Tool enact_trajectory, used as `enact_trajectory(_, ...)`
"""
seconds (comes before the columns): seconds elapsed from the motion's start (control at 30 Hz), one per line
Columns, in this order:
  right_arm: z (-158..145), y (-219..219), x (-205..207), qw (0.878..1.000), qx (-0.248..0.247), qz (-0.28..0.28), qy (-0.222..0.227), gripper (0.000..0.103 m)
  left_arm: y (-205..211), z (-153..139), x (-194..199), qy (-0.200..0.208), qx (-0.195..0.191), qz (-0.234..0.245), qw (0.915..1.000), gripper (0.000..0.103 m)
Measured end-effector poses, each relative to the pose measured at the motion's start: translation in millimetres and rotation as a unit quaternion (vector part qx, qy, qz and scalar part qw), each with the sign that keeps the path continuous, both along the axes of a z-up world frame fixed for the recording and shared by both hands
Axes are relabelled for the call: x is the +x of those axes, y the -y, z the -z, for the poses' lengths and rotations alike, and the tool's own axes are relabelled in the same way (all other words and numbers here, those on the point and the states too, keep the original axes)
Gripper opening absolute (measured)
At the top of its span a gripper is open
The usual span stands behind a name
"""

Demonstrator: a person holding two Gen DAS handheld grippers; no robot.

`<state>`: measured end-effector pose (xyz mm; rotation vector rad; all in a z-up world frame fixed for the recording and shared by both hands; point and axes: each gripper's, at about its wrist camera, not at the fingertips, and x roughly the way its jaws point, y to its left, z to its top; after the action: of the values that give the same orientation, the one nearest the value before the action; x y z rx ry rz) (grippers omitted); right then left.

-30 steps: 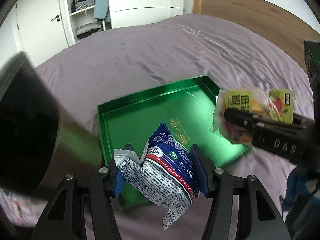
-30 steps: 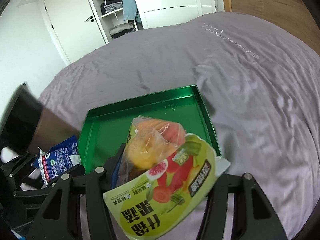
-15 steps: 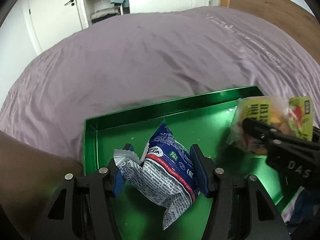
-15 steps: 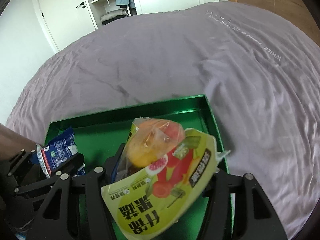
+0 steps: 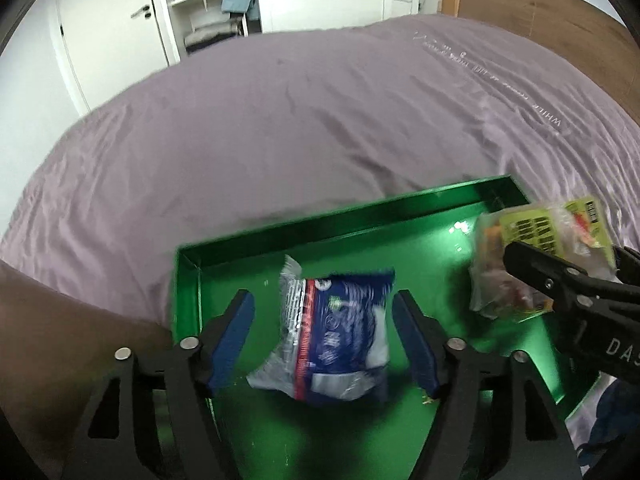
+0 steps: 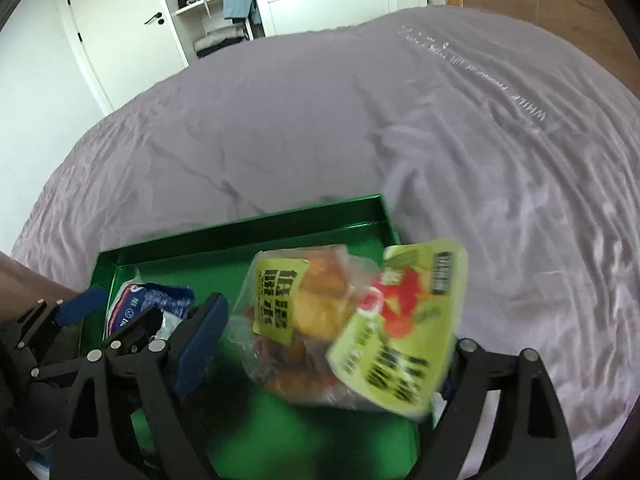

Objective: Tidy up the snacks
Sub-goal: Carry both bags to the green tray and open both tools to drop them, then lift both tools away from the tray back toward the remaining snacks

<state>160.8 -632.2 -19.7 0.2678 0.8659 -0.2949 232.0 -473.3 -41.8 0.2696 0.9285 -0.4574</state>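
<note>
A green tray [image 5: 360, 216] lies on the bed under both grippers. In the left wrist view a blue-and-white snack packet [image 5: 340, 332], blurred, sits over the tray floor between the fingers of my left gripper [image 5: 322, 300]. Its jaws are opening, with a gap on each side of the packet. In the right wrist view a yellow-green fruit snack bag [image 6: 360, 320], also blurred and tilted, hangs over the tray's right half inside my right gripper [image 6: 336, 320]. Those jaws are opening wide; the left pad [image 6: 200, 340] stands clear of the bag and the right pad is hidden behind it.
A purple bedspread [image 5: 320, 120] surrounds the tray. A wooden headboard [image 5: 560, 12] stands at the far right, with white wardrobes and an open shelf [image 5: 208, 12] at the back. A person's arm [image 5: 60, 340] crosses the left edge. More packets [image 5: 600, 420] lie beyond the tray's near right corner.
Both grippers have moved further over the tray and spread their jaws. The blue packet and the fruit bag have come loose from the pads and are turning and dropping toward the tray.
</note>
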Motion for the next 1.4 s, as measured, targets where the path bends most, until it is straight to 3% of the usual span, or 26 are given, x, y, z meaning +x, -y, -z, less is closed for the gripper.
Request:
enact_trajectory(0.17, -37.4, -4.5, -35.6, 0.999, -0.004, 0.016, 0.042, 0.103, -2.9, -33.7, -16.0, 0.02, -0.011, 0.006, 0.9997, 0.071)
enact_trajectory(0.47, -115.9, -40.9, -104.3, 0.996, -0.032, 0.022, 0.082, 0.103, -27.2, -122.9, -69.5, 0.058, -0.051, 0.034, 0.9964, 0.072)
enact_trajectory(0.73, -199.2, -96.7, -164.8, 0.989, -0.057, 0.005, 0.14, 0.103, -92.0, -222.6, -115.9, 0.124, -0.085, 0.028, 0.9883, 0.074)
enact_trajectory(0.83, -227.3, -126.3, -189.1, 0.984, -0.068, -0.005, 0.165, 0.103, -126.2, -247.1, -135.9, 0.146, -0.091, 0.019, 0.985, 0.076)
enact_trajectory(1.07, -260.5, -198.0, -236.9, 0.975, -0.097, -0.034, 0.195, 0.103, -214.2, -263.4, -177.9, 0.169, -0.097, -0.008, 0.9808, 0.077)
enact_trajectory(1.4, -278.1, -296.3, -272.9, 0.965, -0.105, -0.088, 0.223, 0.103, -350.1, -268.2, -218.8, 0.195, -0.095, -0.078, 0.9731, 0.078)
